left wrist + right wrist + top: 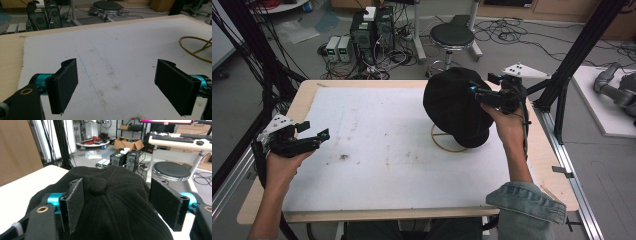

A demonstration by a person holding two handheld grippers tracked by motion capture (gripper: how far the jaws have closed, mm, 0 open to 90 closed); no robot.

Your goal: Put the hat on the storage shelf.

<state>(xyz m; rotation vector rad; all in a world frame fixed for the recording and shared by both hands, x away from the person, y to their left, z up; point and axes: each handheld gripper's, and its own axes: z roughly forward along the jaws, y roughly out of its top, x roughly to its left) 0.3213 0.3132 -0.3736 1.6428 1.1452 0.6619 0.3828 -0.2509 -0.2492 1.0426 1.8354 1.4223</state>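
Cap [454, 105], black, sits perched on a gold wire stand [447, 141] toward the right side of the desk [302, 97], which is covered by a white mat [387, 150] marked with a few dark stains. In the high view the stand's ring base shows under the cap's lower edge, resting on the mat.

The right tool [484, 95] is held at the cap's right side, level with its crown, by the right hand [507, 120]; a denim sleeve [524, 202] covers that arm near the desk's front edge. In the right gripper view the jaws stand released, wide apart, with the cap's [112, 207] crown and its top button [97, 185] between them. The left jaw lies against or just above the fabric; which one I cannot tell. The right jaw sits beside the crown's far slope.

The left tool [314, 136] hovers over the mat's left edge, well apart from the cap, held by the left hand [282, 167]. In the left gripper view its jaws are also released, spread wide over bare mat [112, 50], grasping nothing; part of the stand's [192, 48] ring shows at the right edge.

Beyond the desk, a round black stool [452, 36] and some computer boxes [372, 30] stand on the floor among cables.
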